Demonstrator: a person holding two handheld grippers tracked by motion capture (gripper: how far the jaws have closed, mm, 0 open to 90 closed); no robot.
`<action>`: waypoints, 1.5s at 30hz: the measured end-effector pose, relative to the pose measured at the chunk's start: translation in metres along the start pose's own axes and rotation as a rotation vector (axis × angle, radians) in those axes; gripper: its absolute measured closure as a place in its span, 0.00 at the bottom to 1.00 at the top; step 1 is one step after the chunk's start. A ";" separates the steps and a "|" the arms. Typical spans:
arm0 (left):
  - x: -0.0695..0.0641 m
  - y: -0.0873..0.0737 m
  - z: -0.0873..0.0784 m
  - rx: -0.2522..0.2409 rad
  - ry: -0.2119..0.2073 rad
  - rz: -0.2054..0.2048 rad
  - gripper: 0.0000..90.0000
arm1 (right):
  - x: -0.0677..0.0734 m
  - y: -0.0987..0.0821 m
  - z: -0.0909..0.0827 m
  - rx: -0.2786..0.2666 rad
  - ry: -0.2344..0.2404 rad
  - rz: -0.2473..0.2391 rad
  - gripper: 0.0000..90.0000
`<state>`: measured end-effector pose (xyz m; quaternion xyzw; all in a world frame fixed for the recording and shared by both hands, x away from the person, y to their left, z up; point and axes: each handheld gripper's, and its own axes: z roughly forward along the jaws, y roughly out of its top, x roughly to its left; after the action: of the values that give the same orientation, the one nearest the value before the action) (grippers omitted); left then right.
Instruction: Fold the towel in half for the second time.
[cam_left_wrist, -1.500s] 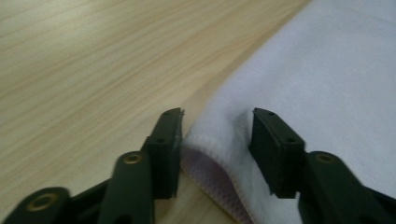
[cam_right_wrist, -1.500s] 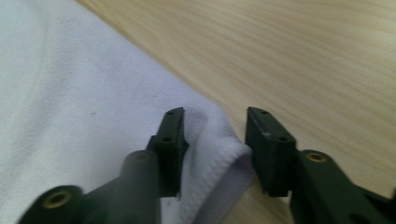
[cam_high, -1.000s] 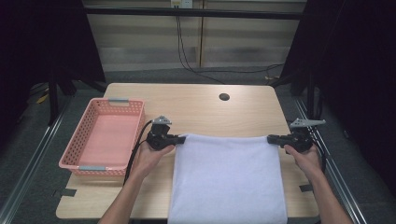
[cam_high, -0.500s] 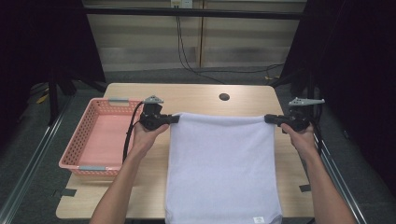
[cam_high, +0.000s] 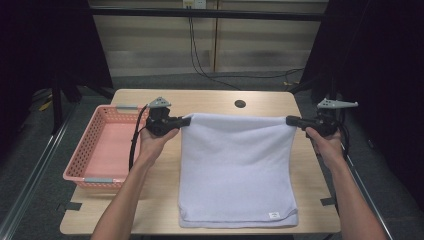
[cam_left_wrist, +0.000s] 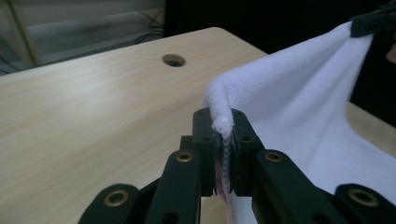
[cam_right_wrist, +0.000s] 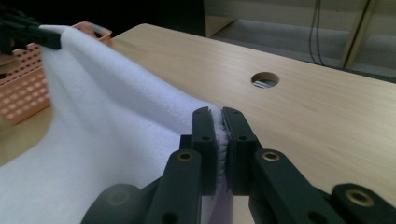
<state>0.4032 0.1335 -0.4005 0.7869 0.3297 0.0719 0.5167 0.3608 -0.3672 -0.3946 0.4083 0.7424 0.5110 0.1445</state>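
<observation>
The pink basket (cam_high: 102, 147) sits at 9 o'clock on the table (cam_high: 210, 100), apart from the cloth and out of the working area. The left gripper (cam_high: 186, 120) is clamped on the white towel (cam_high: 235, 170) at its far left corner; the right gripper (cam_high: 291, 120) is clamped on the far right corner. Holding both corners apart keeps the far edge taut from 10 to 2 o'clock, while the near edge rests at 6 o'clock, probably for folding.
</observation>
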 end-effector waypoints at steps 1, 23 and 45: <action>-0.005 -0.002 -0.005 -0.011 0.009 0.019 0.93 | 0.005 -0.004 -0.006 -0.002 0.007 -0.001 0.94; -0.082 -0.123 -0.049 0.227 -0.152 0.053 0.88 | 0.096 -0.128 -0.067 0.245 0.137 -0.036 0.88; -0.075 -0.133 -0.064 0.234 -0.125 0.037 0.63 | 0.120 -0.137 -0.077 0.276 0.097 -0.057 0.72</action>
<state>0.2574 0.1711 -0.4685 0.8507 0.2885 -0.0065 0.4393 0.1737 -0.3457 -0.4570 0.3778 0.8230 0.4190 0.0657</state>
